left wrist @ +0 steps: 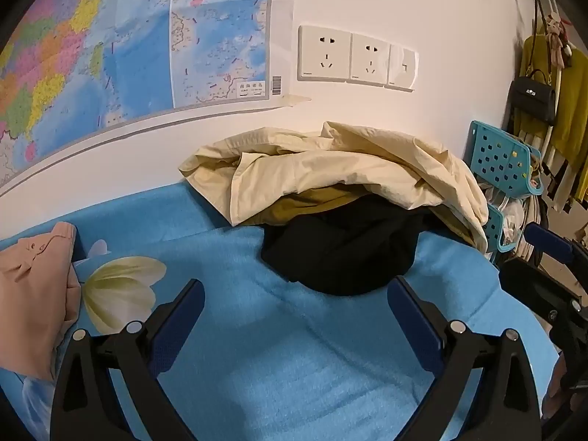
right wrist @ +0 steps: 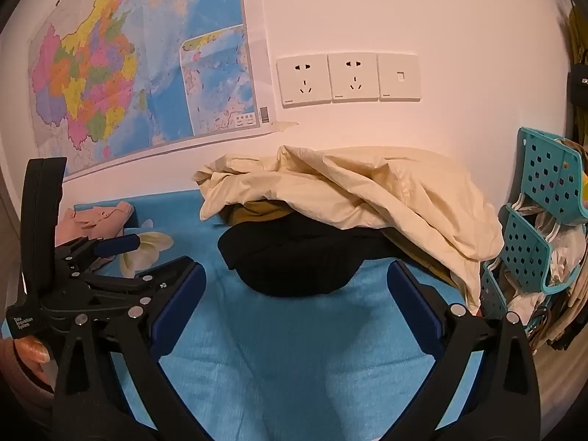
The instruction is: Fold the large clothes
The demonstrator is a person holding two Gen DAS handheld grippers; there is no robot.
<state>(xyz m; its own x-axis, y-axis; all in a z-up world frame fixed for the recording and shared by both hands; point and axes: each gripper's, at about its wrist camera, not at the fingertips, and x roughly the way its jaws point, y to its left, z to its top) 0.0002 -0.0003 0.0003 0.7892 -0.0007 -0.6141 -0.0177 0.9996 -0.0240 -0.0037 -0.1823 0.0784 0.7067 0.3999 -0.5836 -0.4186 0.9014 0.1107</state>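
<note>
Left gripper [left wrist: 296, 307] and right gripper [right wrist: 296, 290], both spread wide and empty, face the heap [left wrist: 330, 198] against the wall [left wrist: 404, 0] on the blanket [left wrist: 275, 349]; soft, light cloth, probably best pinched at a cream edge.

Left gripper [left wrist: 296, 296] and right gripper [right wrist: 296, 279]: black plastic frames with silver rivets and blue-padded fingers [left wrist: 180, 316]. A white "Data Acquisition System" label [right wrist: 22, 324] marks the left gripper's side.
</note>
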